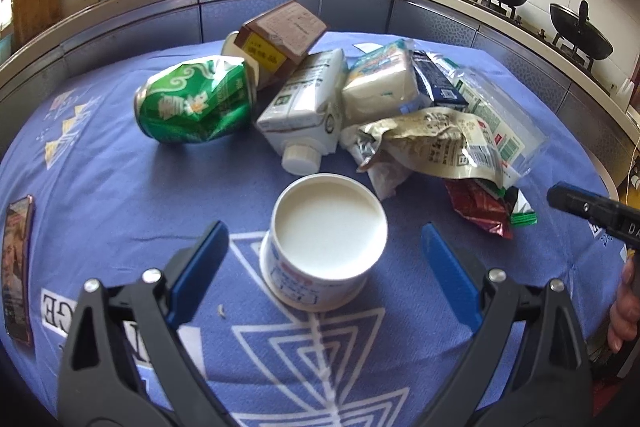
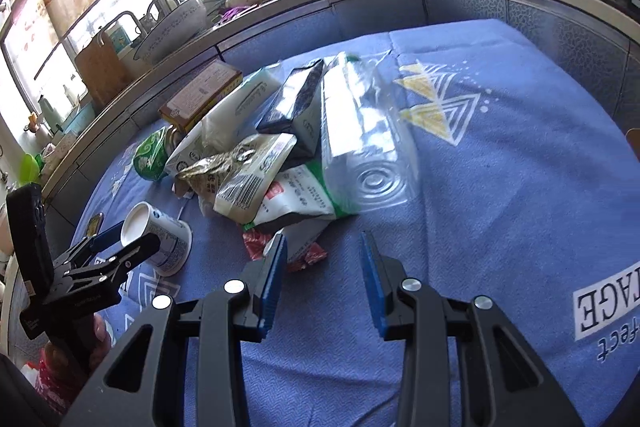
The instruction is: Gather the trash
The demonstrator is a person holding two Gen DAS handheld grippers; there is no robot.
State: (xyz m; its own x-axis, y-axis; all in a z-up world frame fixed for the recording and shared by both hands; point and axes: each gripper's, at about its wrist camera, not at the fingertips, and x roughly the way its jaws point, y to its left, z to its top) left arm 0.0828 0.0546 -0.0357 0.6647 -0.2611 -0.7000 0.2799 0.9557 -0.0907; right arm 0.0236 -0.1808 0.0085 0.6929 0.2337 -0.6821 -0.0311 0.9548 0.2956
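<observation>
From the left wrist, the left gripper (image 1: pixel 324 259) stands wide, its blue pads either side of a white round paper cup (image 1: pixel 324 243) without touching it; the cup stands upright on the blue patterned tablecloth (image 1: pixel 120 195). Beyond the cup lies a heap of trash: a crushed green drink can (image 1: pixel 194 105) on its side, a white milk carton with a screw cap (image 1: pixel 304 107), a brown cardboard box (image 1: pixel 282 39) leaning on it, and crumpled plastic wrappers (image 1: pixel 440 139). From the right wrist, the right gripper (image 2: pixel 324 267) hangs over the cloth with its jaws partly apart and nothing between them, just short of a red foil wrapper (image 2: pixel 256 241) at the heap's near edge.
</observation>
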